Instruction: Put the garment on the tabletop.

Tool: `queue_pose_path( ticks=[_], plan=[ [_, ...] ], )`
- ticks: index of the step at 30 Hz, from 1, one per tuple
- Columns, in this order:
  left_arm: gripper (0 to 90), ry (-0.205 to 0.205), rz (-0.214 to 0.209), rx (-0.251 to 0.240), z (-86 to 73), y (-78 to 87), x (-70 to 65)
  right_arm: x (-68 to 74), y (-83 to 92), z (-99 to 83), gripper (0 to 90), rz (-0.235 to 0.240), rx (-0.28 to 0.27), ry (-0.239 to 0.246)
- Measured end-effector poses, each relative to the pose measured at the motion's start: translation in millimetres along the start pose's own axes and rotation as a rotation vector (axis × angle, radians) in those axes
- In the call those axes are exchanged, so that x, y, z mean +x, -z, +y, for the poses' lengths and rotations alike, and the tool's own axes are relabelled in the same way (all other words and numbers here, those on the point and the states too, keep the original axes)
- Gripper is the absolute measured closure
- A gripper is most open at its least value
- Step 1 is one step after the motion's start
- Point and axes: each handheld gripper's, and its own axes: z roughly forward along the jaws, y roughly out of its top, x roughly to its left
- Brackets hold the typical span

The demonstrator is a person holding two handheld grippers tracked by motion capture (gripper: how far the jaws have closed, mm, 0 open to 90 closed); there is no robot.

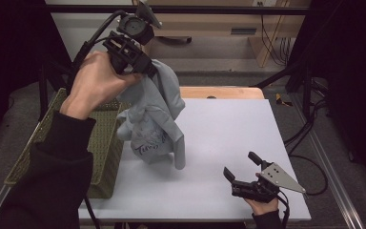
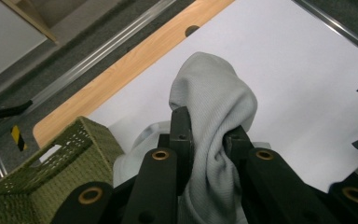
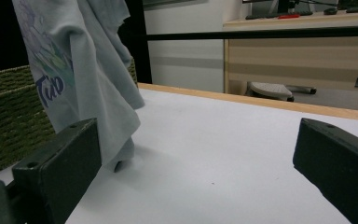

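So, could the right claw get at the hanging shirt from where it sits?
Probably yes. The right claw rests open on the white table, and bare tabletop lies between it and the grey shirt, whose hem touches the table while the left claw holds it up.

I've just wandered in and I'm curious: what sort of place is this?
Probably a lab or workshop set up for recording. A white table stands inside a dark metal frame, cables trail across the floor, and a hand-held left gripper lifts a grey shirt.
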Motion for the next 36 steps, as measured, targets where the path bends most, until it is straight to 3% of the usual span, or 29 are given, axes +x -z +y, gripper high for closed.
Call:
queue_pose_path(
  ticks=[14, 20, 28, 29, 36],
  plan=[
    [78.4, -0.026, -0.044, 0.011, -11.8, -27.9, -2.5, 0.4, 0.6, -0.5, 1.3, -0.003, -0.003, -0.010],
    [78.4, -0.032, -0.062, -0.010, -18.9, -42.0, -3.9, -1.5, 1.1, -1.8, 1.3, 0.001, -0.003, 0.008],
    [78.4, -0.048, -0.076, -0.009, -26.9, -61.4, -5.5, -1.0, 2.4, -1.0, 1.2, -0.001, 0.000, -0.024],
    [78.4, -0.048, -0.083, -0.006, -27.6, -63.6, -5.5, -2.4, 1.7, -1.4, 1.2, -0.007, -0.009, -0.005],
    [78.3, -0.040, -0.106, -0.045, -35.8, -78.3, -9.0, -2.9, 1.5, -2.0, 1.2, -0.009, -0.017, -0.016]
  ],
)
